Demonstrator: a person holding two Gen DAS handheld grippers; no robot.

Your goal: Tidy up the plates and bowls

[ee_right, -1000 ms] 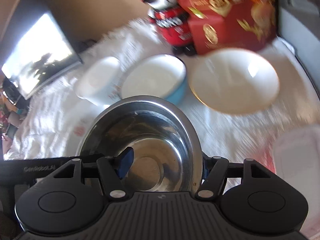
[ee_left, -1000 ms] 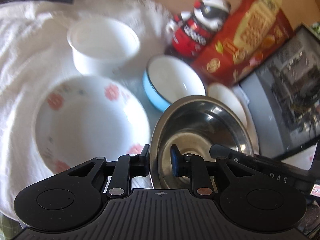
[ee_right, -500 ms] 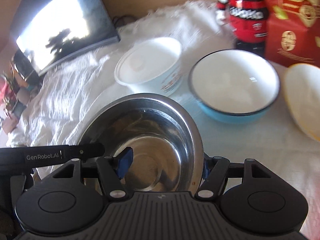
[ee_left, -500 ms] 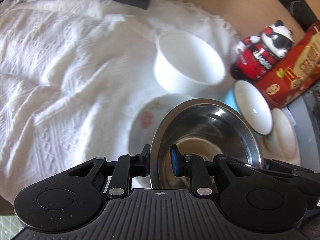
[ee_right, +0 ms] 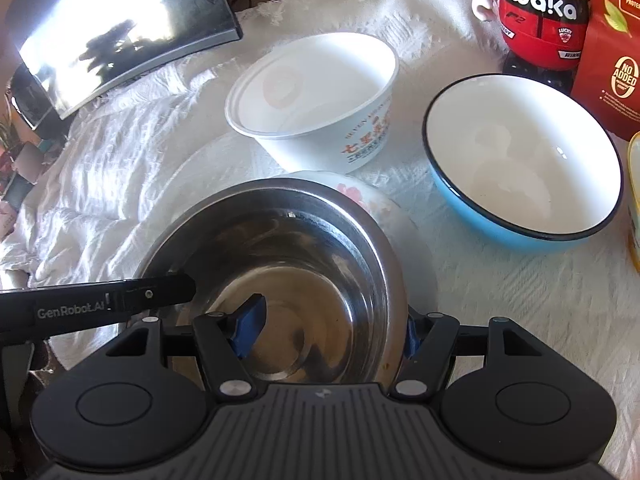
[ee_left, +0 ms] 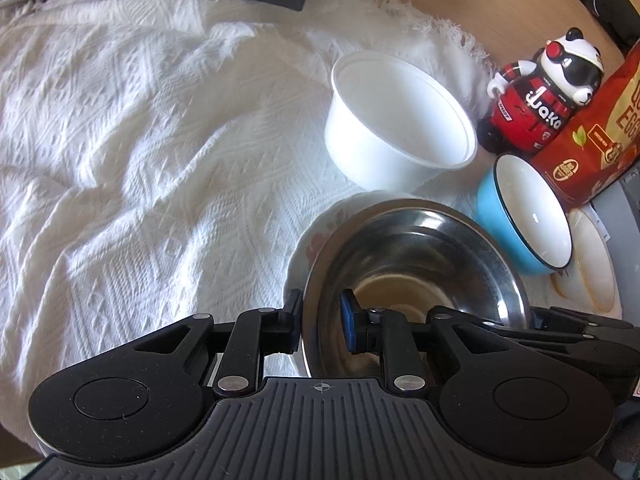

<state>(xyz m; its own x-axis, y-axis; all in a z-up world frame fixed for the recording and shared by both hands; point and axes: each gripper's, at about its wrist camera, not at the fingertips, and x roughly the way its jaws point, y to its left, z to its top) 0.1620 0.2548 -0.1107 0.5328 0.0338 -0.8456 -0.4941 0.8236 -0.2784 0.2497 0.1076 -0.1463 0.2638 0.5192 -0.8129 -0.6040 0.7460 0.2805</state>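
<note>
Steel is what both claws are on: the steel bowl (ee_left: 416, 264) is carried between them, and it sits over the flowered plate (ee_left: 316, 236), whose pink-printed rim shows past the bowl's far edge in both wrist views. Whether the bowl already rests on that plate or hangs just above it, I cannot tell.

Going left to right in the left wrist view: bare white cloth (ee_left: 140, 140) covers the desk on the left. The left claw (ee_left: 320, 320) is pinched on the bowl's near left wall, 1 finger outside and 1 blue pad inside. Beyond it stands the white paper bowl (ee_left: 400, 120), upright and seemingly empty. Further right are the blue bowl (ee_left: 524, 220), white inside with nothing in it, and a cream plate (ee_left: 592, 264) at the edge. Behind them stand a panda figure (ee_left: 548, 92) and a red box (ee_left: 592, 136).

In the right wrist view the right claw (ee_right: 332, 332) straddles the bowl's right wall, with 1 blue pad inside and the other outside the rim. Its jaws stand wide around the wall, and whether the pads press I cannot tell. The steel bowl holds nothing but a faint brownish film at its bottom.

My judgement is that the step in hand is stacking the steel bowl on the flowered plate. The next move likely calls for setting it down centred and level, then releasing both claws without dragging the rim sideways or nudging the paper bowl just beyond.
</note>
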